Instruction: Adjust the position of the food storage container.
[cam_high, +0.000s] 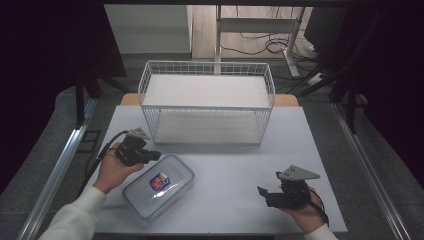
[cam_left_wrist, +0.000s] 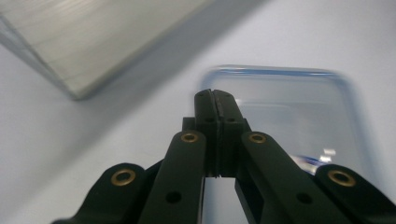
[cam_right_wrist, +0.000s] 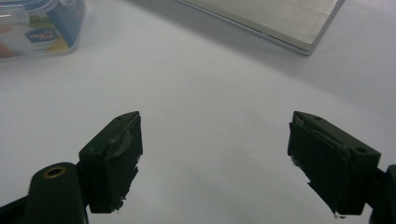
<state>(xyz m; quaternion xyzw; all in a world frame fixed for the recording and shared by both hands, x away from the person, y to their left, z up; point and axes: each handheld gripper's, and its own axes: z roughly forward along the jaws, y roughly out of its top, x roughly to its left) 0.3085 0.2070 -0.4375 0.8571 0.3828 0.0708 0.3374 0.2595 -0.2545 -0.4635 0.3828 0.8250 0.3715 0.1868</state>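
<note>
Right gripper (cam_high: 267, 194), nearest, jaws spread, idle on the table (cam_high: 240, 165); left gripper (cam_high: 152, 156), jaws pressed together, empty, at the box (cam_high: 159, 185) rim, seemingly poised to nudge it; rack (cam_high: 207, 102) beyond.

One clear plastic food container (cam_high: 158, 186) with blue-rimmed lid. One white wire two-tier rack (cam_high: 207, 101). Two handheld grippers: left gripper (cam_high: 154, 156), right gripper (cam_high: 263, 194). Two hands. One white table (cam_high: 235, 165). One desk frame behind (cam_high: 257, 27).

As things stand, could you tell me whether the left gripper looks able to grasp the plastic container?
Probably not yet: the left gripper is right at the container, nothing between, but its jaws are shut and must open first.
</note>
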